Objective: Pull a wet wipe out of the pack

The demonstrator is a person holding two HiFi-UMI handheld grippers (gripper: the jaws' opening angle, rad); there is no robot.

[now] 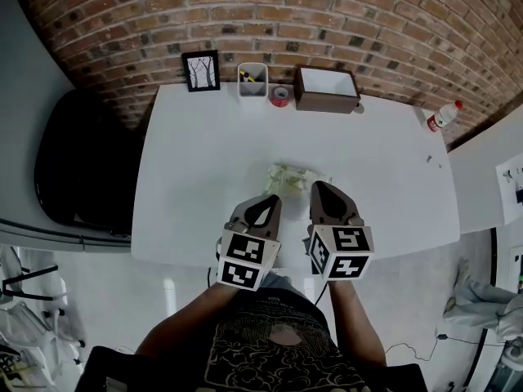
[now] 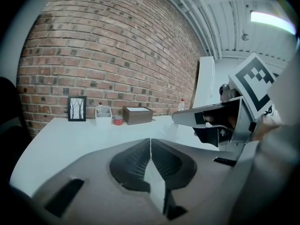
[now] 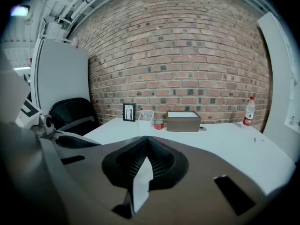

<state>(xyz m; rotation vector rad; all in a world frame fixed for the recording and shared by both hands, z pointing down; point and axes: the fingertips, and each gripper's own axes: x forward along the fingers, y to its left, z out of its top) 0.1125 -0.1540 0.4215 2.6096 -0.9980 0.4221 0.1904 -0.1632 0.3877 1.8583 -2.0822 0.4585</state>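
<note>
The wet wipe pack (image 1: 296,177), pale and crinkled, lies on the white table (image 1: 204,162) near its front edge. Both grippers partly cover its near side. In the head view my left gripper (image 1: 270,199) sits at the pack's near left and my right gripper (image 1: 320,188) at its near right, side by side. In the left gripper view my left gripper (image 2: 150,140) has its jaws closed together with nothing between them. My right gripper (image 3: 148,138) is likewise shut and empty. The pack does not show in either gripper view.
Along the brick wall stand a framed tree picture (image 1: 201,71), a white holder (image 1: 252,82), a red tape roll (image 1: 280,96) and a brown box (image 1: 327,88). A bottle (image 1: 443,117) stands at the far right corner. A black chair (image 1: 82,162) is left of the table.
</note>
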